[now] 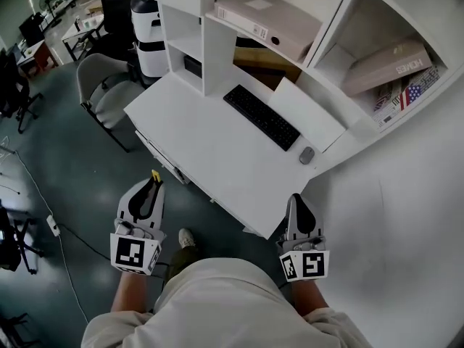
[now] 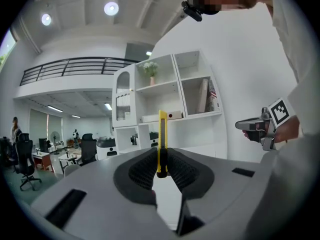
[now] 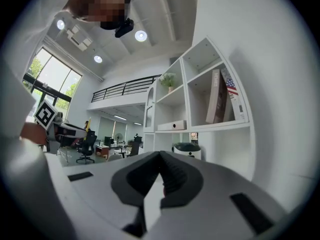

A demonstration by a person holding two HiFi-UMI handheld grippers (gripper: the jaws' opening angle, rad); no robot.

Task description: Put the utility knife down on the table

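A slim yellow utility knife point(image 2: 162, 134) stands upright between the dark pads of my left gripper point(image 2: 162, 156), which is shut on its lower end. In the head view the knife's yellow tip point(image 1: 154, 175) pokes out of the left gripper point(image 1: 151, 184), which hovers over the floor to the left of the white table's point(image 1: 210, 154) near edge. My right gripper point(image 1: 296, 201) is held at the table's near right corner. Its jaws point(image 3: 161, 173) are shut with nothing between them.
On the table lie a black keyboard point(image 1: 261, 117) and a grey mouse point(image 1: 307, 155). White shelving point(image 1: 326, 42) with a binder point(image 1: 264, 17) and a box point(image 1: 388, 64) rises behind. A grey chair point(image 1: 109, 89) stands to the left, and a cable point(image 1: 69, 230) runs over the floor.
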